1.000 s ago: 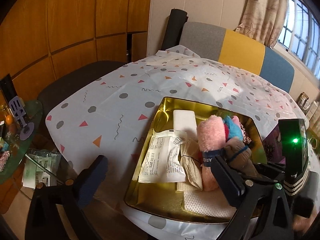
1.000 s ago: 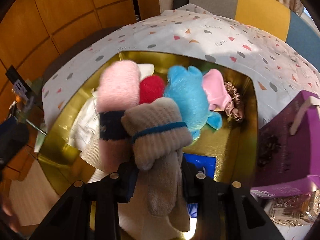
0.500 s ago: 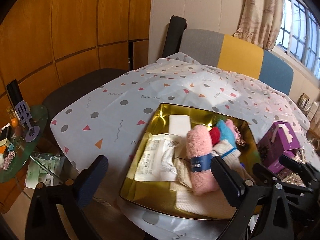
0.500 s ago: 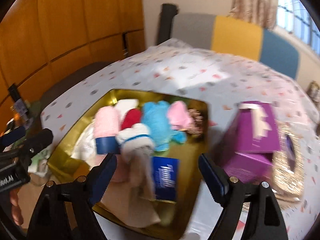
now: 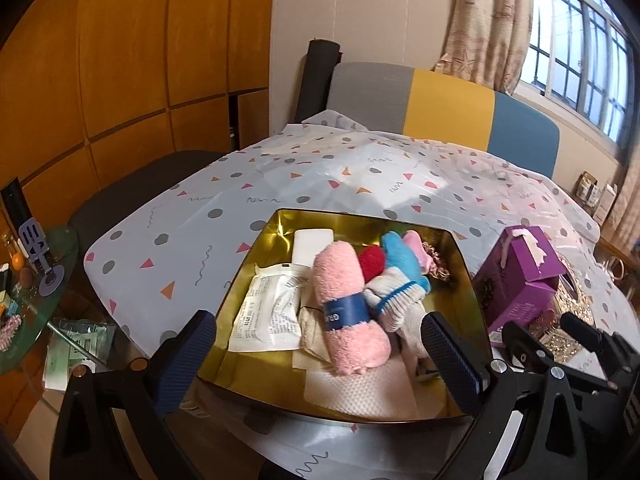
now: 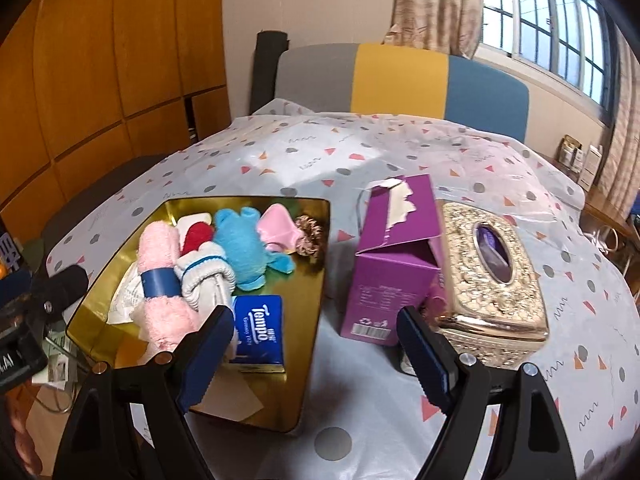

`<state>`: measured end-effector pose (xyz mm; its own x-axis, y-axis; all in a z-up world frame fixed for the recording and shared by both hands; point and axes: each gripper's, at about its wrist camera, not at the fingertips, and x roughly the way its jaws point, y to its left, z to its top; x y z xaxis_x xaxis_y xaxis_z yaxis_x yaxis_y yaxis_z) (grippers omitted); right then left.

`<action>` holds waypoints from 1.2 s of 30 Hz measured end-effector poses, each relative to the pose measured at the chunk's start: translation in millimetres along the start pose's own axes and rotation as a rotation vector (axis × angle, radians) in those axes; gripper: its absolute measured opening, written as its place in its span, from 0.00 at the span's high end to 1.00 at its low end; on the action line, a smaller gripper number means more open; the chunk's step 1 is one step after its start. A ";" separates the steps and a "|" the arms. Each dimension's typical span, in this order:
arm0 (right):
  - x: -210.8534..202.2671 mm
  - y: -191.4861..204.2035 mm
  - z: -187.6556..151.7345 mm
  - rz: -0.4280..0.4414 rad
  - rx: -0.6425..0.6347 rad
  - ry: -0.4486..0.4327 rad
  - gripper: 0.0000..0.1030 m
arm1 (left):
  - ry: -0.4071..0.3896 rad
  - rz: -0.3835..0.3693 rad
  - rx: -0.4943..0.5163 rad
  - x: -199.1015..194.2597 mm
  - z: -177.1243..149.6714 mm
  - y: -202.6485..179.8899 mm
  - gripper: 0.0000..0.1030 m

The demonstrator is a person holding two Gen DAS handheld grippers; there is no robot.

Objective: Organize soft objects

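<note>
Both your claws hang spread and empty at the table's near edge: the left gripper (image 5: 316, 354) faces the gold tray (image 5: 256, 240), the right gripper (image 6: 316, 346) the gap between tray and purple box (image 6: 394, 256). In the tray, the pink towel (image 5: 346, 308) and grey sock (image 5: 394, 298) lie nearest (side by side, touching), the blue plush (image 6: 240, 246) behind them, so the soft things sit gathered in one place.
</note>
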<state>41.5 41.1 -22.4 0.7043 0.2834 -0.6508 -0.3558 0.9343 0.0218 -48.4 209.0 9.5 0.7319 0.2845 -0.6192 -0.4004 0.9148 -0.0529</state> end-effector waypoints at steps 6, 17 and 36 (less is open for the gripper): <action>-2.7 -6.6 0.7 -0.014 0.016 -0.009 0.17 | 0.000 -0.002 0.013 -1.4 -3.8 -6.9 0.00; -3.4 -10.5 -1.3 -0.016 0.028 -0.008 0.17 | 0.006 0.003 0.014 0.3 -5.1 -7.3 0.00; -4.5 -15.1 -2.1 -0.021 0.047 -0.007 0.17 | 0.009 0.003 0.022 -1.0 -7.2 -9.6 0.00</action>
<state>42.4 25.3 -21.4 0.7156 0.2650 -0.6463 -0.3117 0.9492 0.0440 -49.3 197.9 5.0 0.7254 0.2846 -0.6267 -0.3904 0.9200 -0.0341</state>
